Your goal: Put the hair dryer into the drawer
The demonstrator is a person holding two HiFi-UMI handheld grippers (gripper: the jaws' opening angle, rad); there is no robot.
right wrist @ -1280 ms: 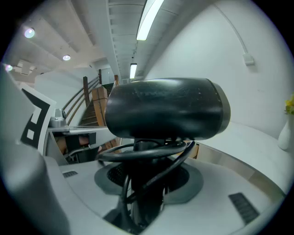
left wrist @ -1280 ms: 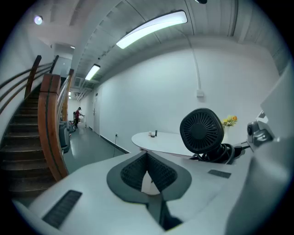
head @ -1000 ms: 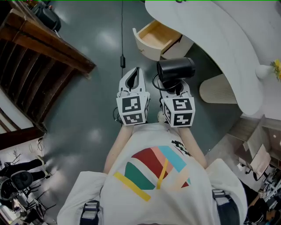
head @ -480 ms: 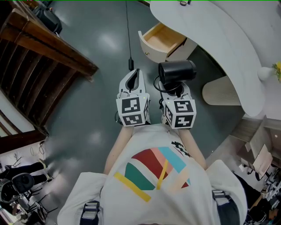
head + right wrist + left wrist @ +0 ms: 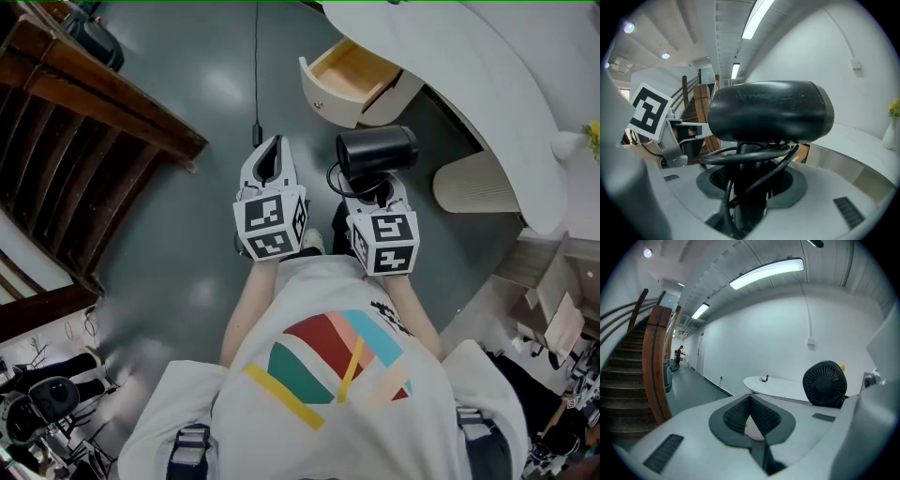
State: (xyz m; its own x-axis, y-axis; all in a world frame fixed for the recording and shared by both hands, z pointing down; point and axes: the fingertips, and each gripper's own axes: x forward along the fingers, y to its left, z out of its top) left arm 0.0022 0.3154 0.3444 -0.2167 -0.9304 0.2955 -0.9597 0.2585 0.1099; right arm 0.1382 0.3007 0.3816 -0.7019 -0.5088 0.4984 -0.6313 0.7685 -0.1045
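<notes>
Gripping the hair dryer [image 5: 377, 150] by its handle, the right tool [image 5: 374, 190] hangs near the open drawer [image 5: 326, 101]; left tool [image 5: 272, 148] closed.

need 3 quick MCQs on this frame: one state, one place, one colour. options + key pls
1. The drawer is:
A. pulled open
B. shut
C. lying on the floor

2. The hair dryer is:
A. inside the drawer
B. in the right gripper's jaws
C. on the desk top

3. The hair dryer's body is:
A. white
B. red
C. black

Key:
1 A: the head view looks into its wooden inside.
2 B: the right gripper view shows the jaws closed on its handle, short of the drawer.
3 C: it is black in the head view and the right gripper view.
</notes>
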